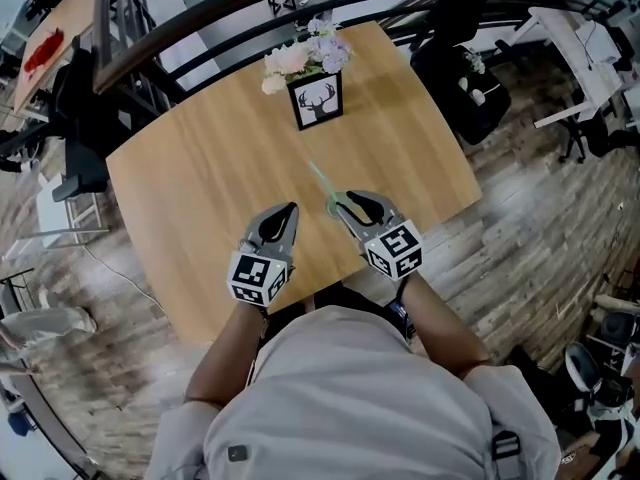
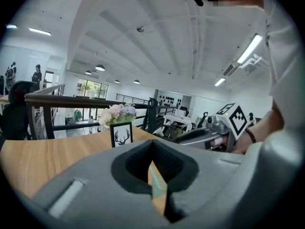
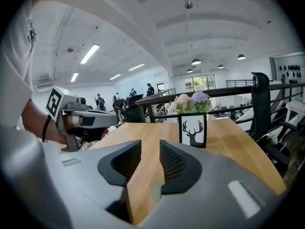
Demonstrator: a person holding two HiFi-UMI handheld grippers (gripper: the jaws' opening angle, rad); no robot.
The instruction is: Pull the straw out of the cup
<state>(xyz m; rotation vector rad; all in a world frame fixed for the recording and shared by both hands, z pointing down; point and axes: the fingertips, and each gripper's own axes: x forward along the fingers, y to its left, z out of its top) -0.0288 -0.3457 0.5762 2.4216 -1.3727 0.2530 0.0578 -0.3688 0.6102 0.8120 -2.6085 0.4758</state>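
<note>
A pale green straw (image 1: 322,183) lies flat on the wooden table (image 1: 190,178), with its near end at the tips of my right gripper (image 1: 345,203). That gripper (image 3: 150,149) is open; bare table shows between its jaws, and a greenish bit of the straw (image 3: 157,191) sits by the right jaw. My left gripper (image 1: 291,208) hovers beside it on the left. Its jaws (image 2: 152,144) meet at the tips and hold nothing, though a sliver of table and pale green shows in the slit below. No cup is in view.
A flower box with a deer picture (image 1: 316,98) stands at the table's far edge. A dark railing (image 1: 150,43) curves behind it, and a black chair (image 1: 460,78) sits at the far right. The table's near edge is right under my hands.
</note>
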